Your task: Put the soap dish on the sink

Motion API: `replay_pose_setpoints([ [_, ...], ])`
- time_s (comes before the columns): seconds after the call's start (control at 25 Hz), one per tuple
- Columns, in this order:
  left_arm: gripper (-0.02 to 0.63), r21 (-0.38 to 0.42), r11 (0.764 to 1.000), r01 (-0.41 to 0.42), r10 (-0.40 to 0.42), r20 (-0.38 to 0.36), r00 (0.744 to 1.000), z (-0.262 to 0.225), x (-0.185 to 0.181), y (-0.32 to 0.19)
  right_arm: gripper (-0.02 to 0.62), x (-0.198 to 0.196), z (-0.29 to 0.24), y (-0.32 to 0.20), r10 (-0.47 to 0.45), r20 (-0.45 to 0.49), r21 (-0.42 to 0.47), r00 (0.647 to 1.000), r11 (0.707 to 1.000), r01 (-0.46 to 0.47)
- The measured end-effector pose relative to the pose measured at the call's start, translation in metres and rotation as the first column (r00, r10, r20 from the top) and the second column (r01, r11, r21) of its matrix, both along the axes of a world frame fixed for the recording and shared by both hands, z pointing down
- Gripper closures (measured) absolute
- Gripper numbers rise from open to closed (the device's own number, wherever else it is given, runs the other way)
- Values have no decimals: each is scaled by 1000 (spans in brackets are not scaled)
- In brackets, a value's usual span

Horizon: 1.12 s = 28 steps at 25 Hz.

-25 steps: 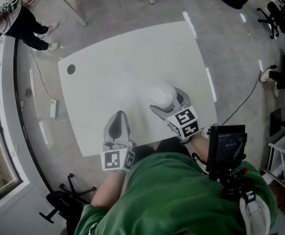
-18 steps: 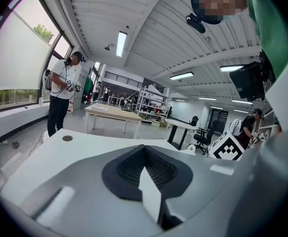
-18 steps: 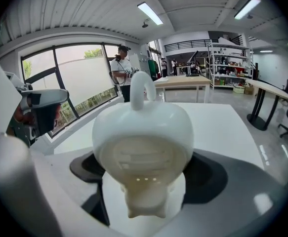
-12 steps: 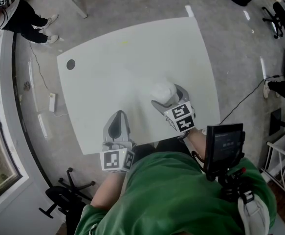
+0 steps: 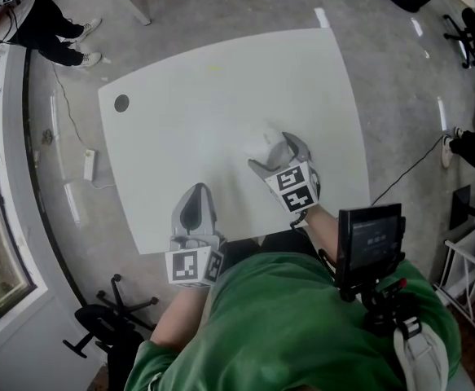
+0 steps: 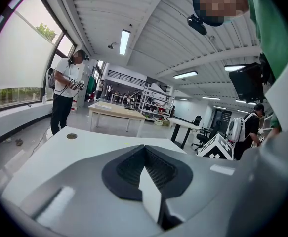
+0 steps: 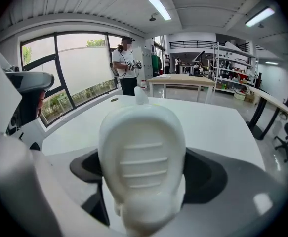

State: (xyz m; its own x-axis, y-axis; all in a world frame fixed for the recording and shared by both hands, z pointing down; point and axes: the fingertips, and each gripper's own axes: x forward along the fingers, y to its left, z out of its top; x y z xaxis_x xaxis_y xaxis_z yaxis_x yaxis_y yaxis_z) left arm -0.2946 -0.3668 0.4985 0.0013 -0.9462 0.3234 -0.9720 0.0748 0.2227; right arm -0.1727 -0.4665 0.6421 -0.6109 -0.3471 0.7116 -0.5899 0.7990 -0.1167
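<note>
White dish (image 7: 141,152) pinched in R gripper (image 5: 279,155), ribbed face toward cam, held over right-centre of table (image 5: 196,96); touching top or not, can't tell. L gripper (image 5: 195,208) near table's front edge, well apart from dish, jaws pressed together, nothing btwn. Dark hole (image 5: 121,103) at far-left corner.

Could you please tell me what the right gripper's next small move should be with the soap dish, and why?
Probably hold the right gripper shut on the soap dish and carry it a little way out over the table, without releasing: the dish is clamped between the jaws, and no sink can be made out in any view. The left gripper is shut and empty.
</note>
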Motion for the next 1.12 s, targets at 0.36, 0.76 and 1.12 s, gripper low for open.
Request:
replay_pose_setpoints([
  [0.36, 600, -9, 1000, 9, -9, 3, 1000, -1, -9, 9, 133, -6, 14, 7, -45, -108, 49, 993, 998, 51],
  [0.76, 600, -25, 1000, 13, -13, -17, 1000, -4, -10, 5, 134, -14, 27, 14, -119, -209, 104, 971, 984, 143],
  [1.12, 600, -10, 1000, 16, -16, -10, 1000, 0, -9, 4, 139, -17, 44, 15, -178, -306, 179, 935, 954, 240],
])
